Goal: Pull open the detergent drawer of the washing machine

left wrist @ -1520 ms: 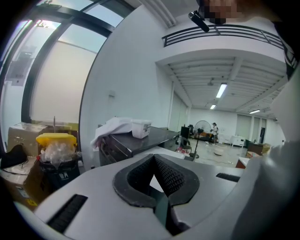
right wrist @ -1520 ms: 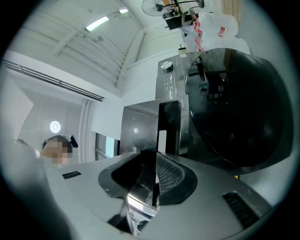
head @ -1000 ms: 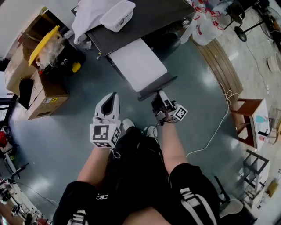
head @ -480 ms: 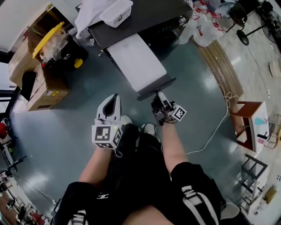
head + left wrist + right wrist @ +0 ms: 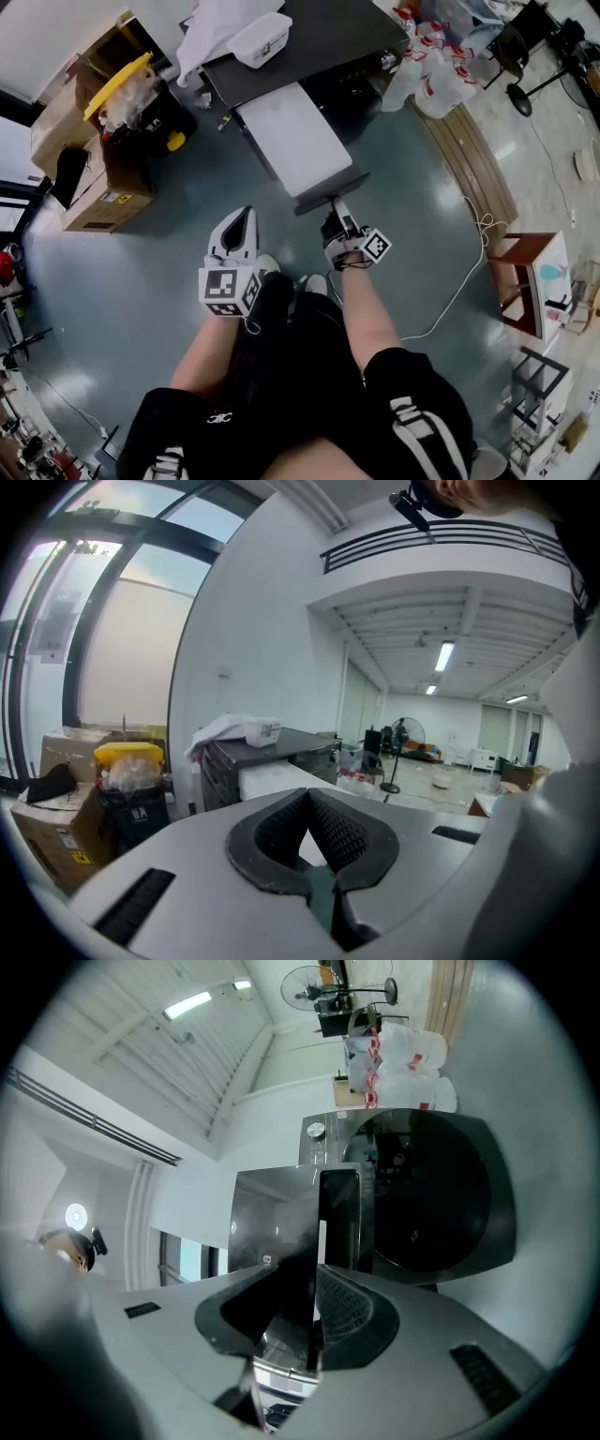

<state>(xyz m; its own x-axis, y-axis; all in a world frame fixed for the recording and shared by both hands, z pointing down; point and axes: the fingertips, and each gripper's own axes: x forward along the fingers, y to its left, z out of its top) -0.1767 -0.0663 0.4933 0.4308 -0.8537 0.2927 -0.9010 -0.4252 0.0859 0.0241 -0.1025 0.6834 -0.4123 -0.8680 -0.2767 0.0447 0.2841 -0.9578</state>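
Note:
In the head view the dark washing machine (image 5: 328, 37) stands at the top, and its long white detergent drawer (image 5: 295, 136) is pulled far out toward me. Its dark front panel (image 5: 330, 190) sits between the jaws of my right gripper (image 5: 336, 208), which is shut on it. In the right gripper view the panel's thin edge (image 5: 322, 1232) runs between the pads of the right gripper (image 5: 317, 1283); those jaws have just eased slightly wider. My left gripper (image 5: 244, 217) hovers over the floor left of the drawer, shut and empty. In its own view the left gripper (image 5: 307, 799) faces the machine (image 5: 281, 747).
A white cloth (image 5: 220, 23) and a plastic box (image 5: 258, 37) lie on the machine's top. Cardboard boxes (image 5: 94, 192) and a black bin with a yellow lid (image 5: 131, 94) stand to the left. Plastic bags (image 5: 431, 56), a floor cable (image 5: 459, 281) and a small table (image 5: 530, 258) are at the right.
My right gripper has drawn back toward me a little, with the drawer front in it. The left gripper has drifted slightly over the floor.

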